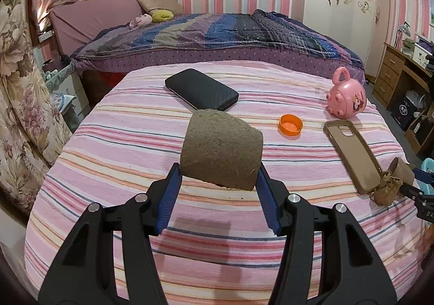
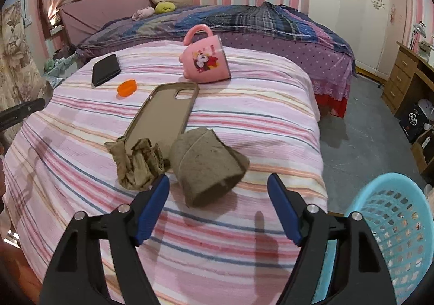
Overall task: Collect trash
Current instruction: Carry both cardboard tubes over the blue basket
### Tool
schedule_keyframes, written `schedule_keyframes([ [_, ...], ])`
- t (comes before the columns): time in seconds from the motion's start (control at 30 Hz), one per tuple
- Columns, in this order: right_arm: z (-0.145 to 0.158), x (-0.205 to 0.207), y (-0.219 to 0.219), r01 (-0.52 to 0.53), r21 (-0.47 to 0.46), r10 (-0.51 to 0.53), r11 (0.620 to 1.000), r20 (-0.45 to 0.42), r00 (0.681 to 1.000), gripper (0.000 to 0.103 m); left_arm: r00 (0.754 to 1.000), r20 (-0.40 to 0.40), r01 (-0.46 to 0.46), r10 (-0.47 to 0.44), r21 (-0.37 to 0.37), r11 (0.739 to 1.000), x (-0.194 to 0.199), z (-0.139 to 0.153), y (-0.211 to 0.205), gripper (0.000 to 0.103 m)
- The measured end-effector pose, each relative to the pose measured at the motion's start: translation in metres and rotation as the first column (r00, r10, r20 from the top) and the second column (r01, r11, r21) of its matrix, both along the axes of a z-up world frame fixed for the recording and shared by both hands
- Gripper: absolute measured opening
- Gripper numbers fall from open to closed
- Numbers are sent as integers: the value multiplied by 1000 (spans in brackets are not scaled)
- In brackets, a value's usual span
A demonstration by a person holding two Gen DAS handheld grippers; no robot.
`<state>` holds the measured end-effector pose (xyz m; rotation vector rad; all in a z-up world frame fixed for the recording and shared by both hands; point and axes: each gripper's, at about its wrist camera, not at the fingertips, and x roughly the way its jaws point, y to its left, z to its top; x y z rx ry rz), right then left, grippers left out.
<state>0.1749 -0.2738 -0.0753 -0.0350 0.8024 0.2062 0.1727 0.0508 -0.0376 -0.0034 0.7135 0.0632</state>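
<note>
Left gripper [image 1: 218, 176] clenched on a brown fibre pot [image 1: 222, 149] above the striped cloth [image 1: 135, 142], right gripper [image 2: 218, 188] released and empty, second fibre pot [image 2: 207, 165] lying just before it, crumpled pot [image 2: 138, 162] touching the phone case [image 2: 162, 112], blue basket [image 2: 393, 234] right of the cloth.

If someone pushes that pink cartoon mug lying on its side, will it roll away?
Probably only a little. The pink plastic cartoon mug lies on its side on the striped pink bedspread, so its round wall could roll, but its loop handle would likely stop it. The soft cloth should slow it too. It looks like light plastic, so a small nudge may shift it.
</note>
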Motion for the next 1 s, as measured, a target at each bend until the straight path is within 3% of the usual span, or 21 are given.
schedule_keyframes([
  [0.17,-3,11,5,-18,4,18,1000,-16,1000,72,1000,6,17,-17,11,1000,0,3,-5,53],
  [0.27,-4,14,6,-32,33,33,999,-15,999,57,1000,6,24,-24,10,1000,-1,2,-9,53],
  [0.37,-3,9,5,-34,34,34,999,-10,999,52,1000,14,25,-25,7,1000,-2,3,-11,53],
  [0.6,15,-19,-8,10,32,-12,999,62,998,50,999,31,42,-43,10,999,-12,7,-24,53],
  [0.77,30,-44,-28,70,4,-70,998,111,991,50,994,63,91,-92,24,996,-28,14,-57,53],
  [1.0,45,-91,-81,225,-17,-219,974,184,958,50,972,90,214,-216,38,976,-54,16,-137,53],
])
